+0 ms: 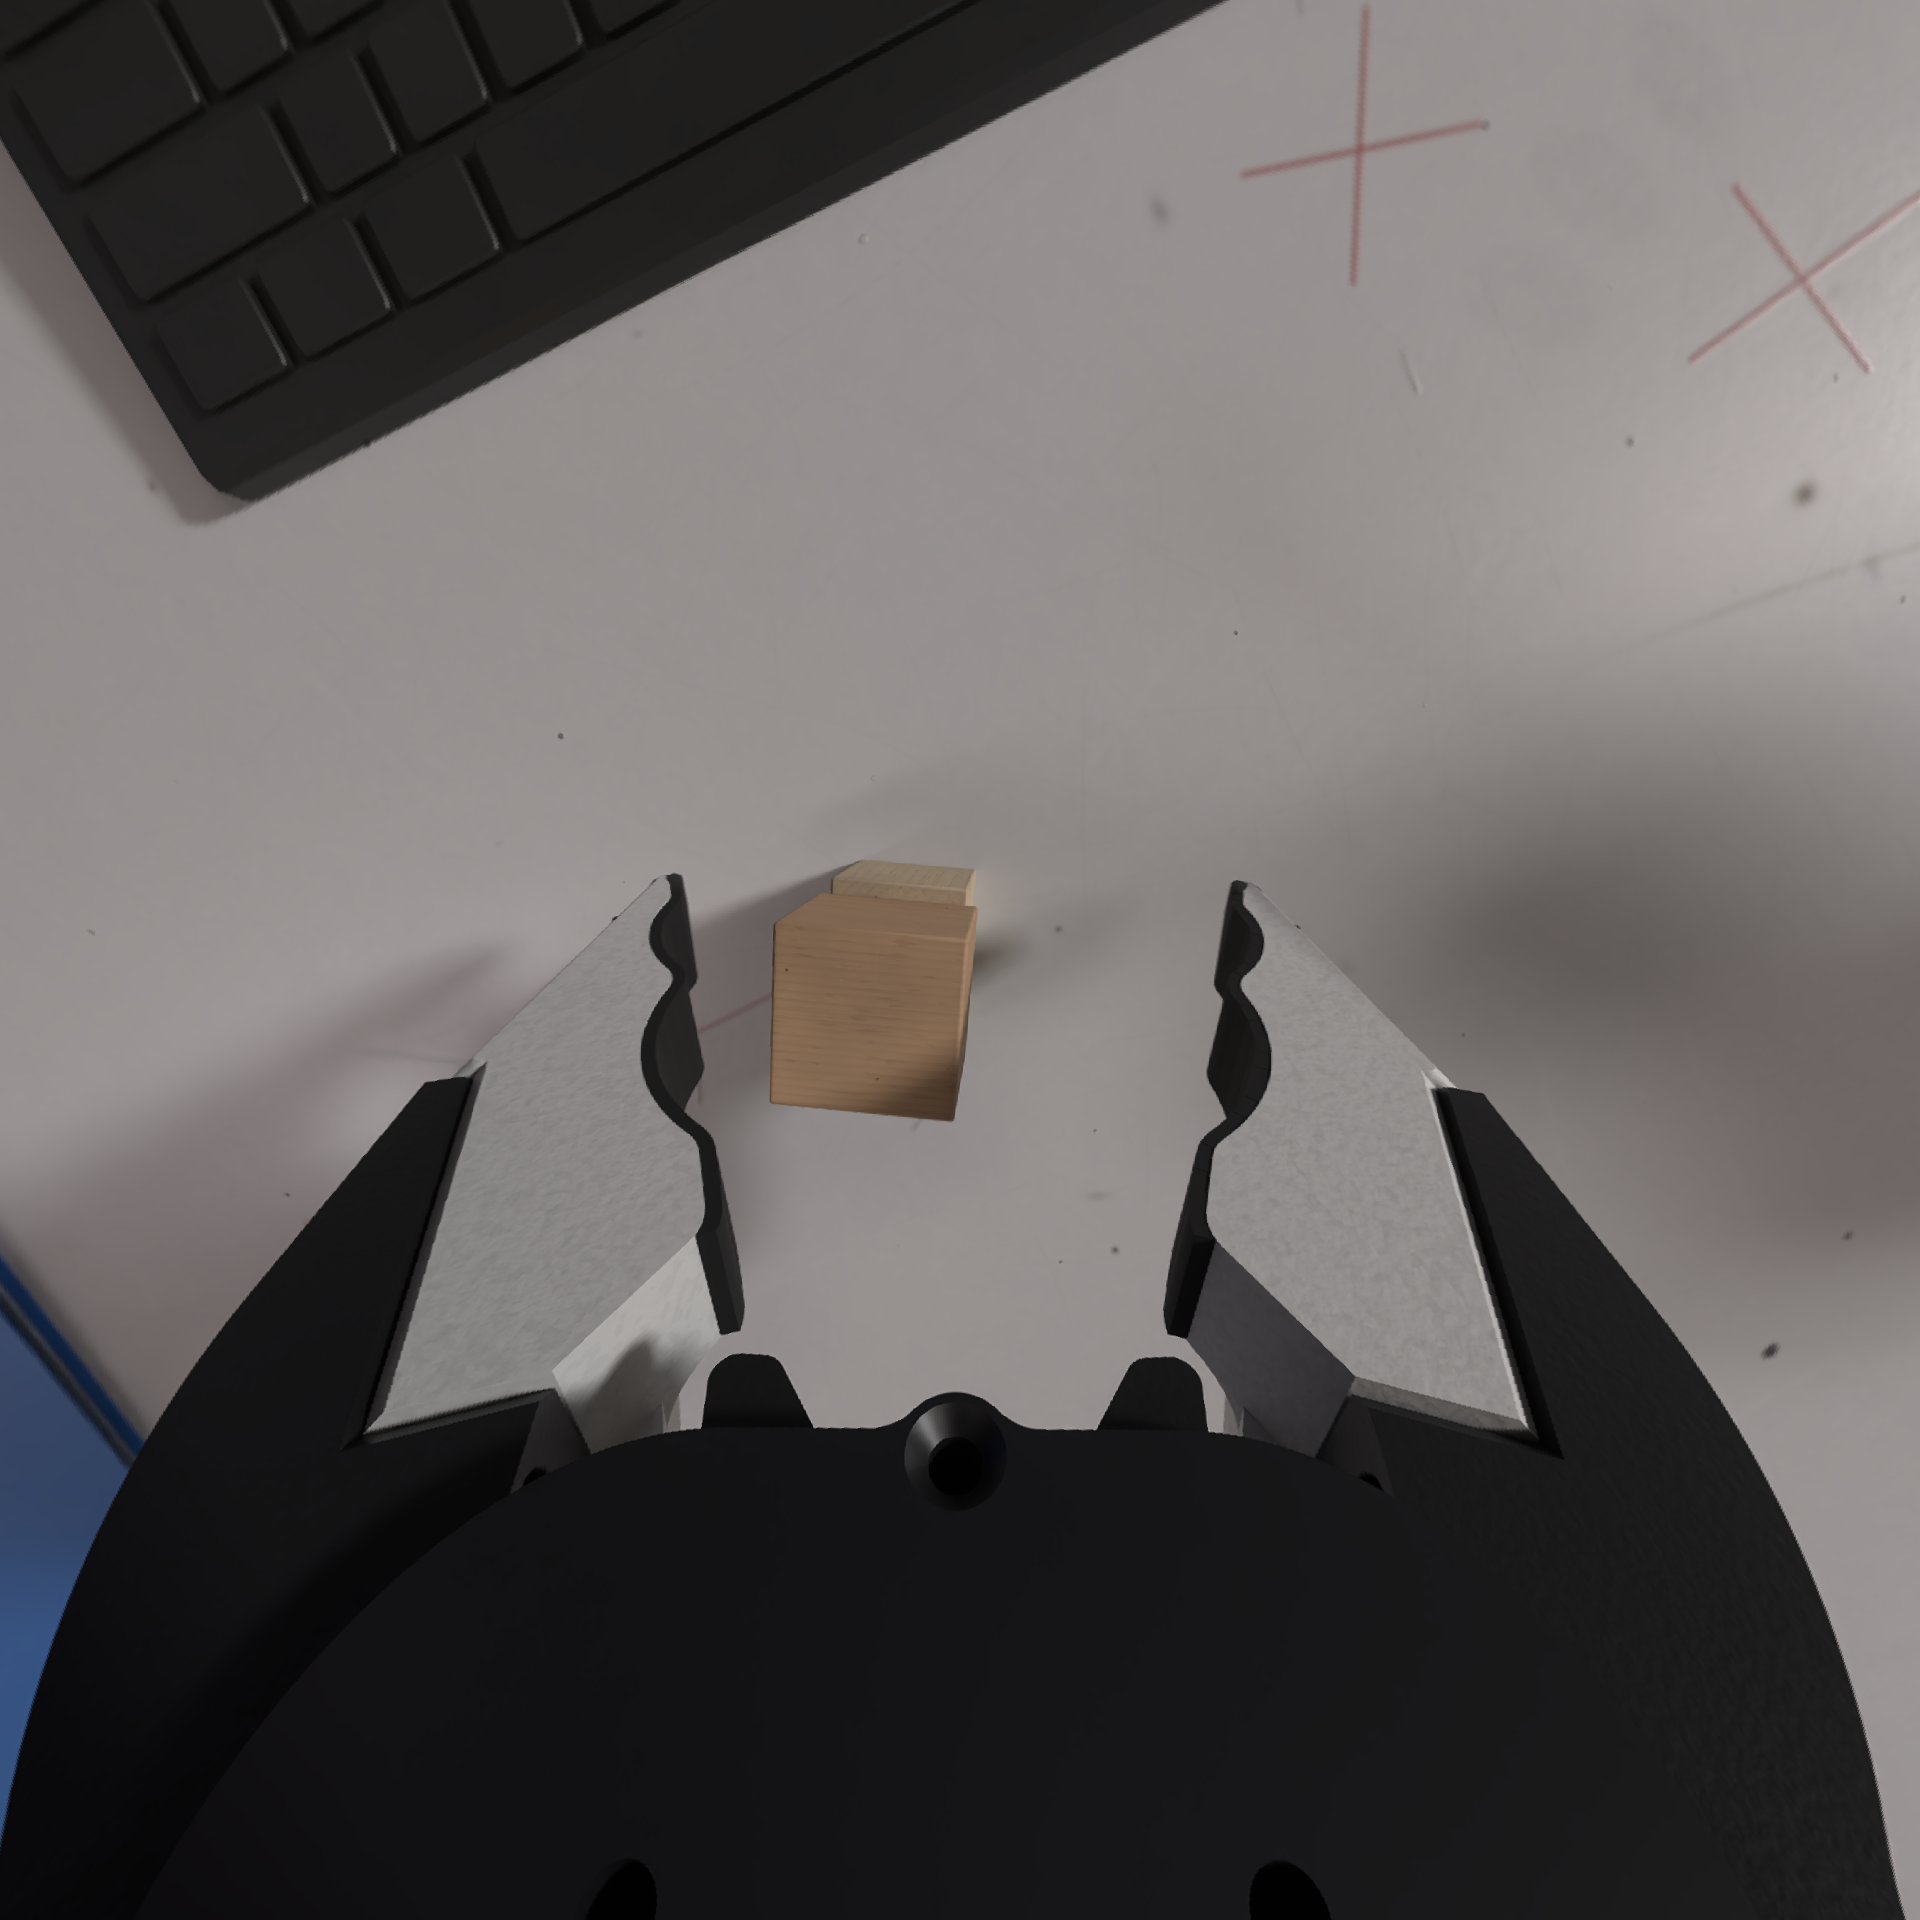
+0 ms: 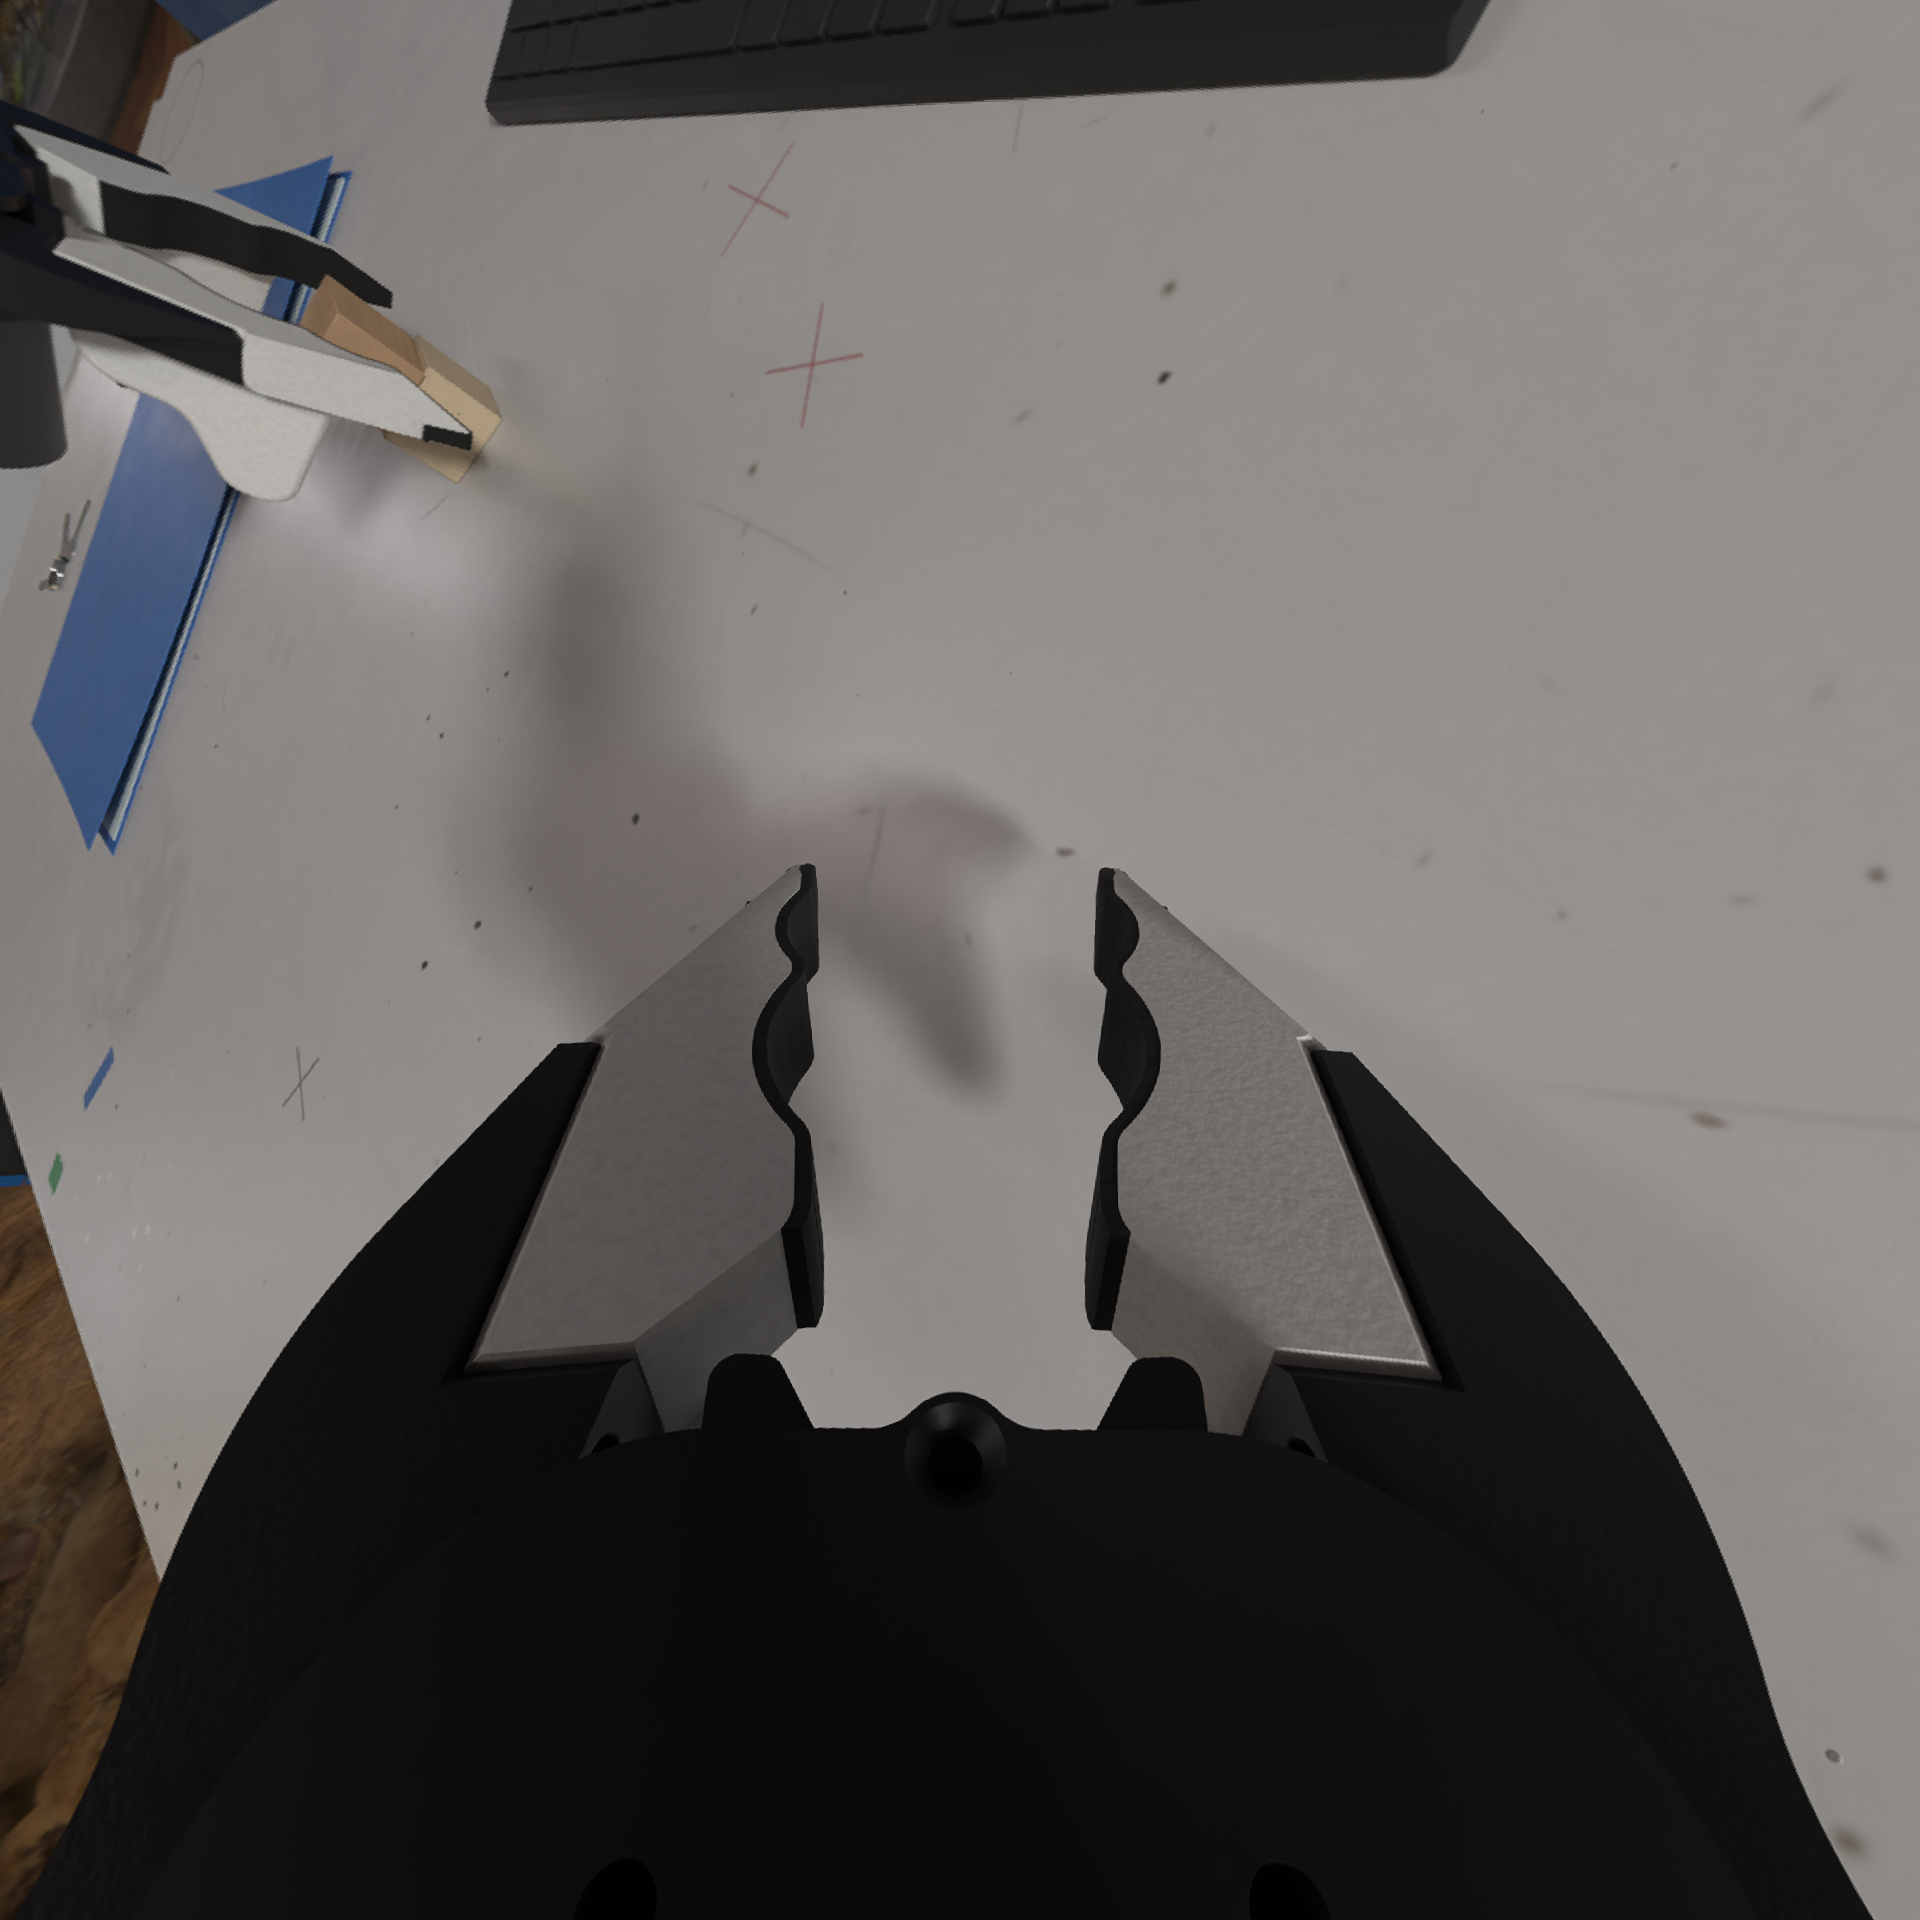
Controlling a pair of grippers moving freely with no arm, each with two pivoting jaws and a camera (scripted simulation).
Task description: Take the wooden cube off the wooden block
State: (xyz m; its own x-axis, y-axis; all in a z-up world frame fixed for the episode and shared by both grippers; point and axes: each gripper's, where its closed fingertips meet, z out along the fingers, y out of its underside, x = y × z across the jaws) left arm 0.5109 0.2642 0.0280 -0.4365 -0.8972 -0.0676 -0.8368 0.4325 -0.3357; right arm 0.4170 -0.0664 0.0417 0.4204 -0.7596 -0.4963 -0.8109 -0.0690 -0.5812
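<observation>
A tan wooden cube (image 1: 873, 1008) sits on a paler wooden block (image 1: 904, 883) on the white table (image 1: 1039, 623). My left gripper (image 1: 954, 885) is open and points down over the stack. The cube lies between its fingers, nearer the left finger (image 1: 582, 1122), and touches neither. The right wrist view shows this gripper (image 2: 416, 364) at the far left, straddling the cube (image 2: 364, 332) on the block (image 2: 462, 400). My right gripper (image 2: 956, 883) is open and empty over bare table, well away from the stack.
A black keyboard (image 1: 416, 208) lies beyond the stack and also shows in the right wrist view (image 2: 935, 52). A blue folder (image 2: 135, 623) lies left of the stack, with a small metal item (image 2: 62, 551) beside it. Red crosses (image 1: 1356, 145) mark the table. The table's left edge meets wooden floor (image 2: 52, 1455).
</observation>
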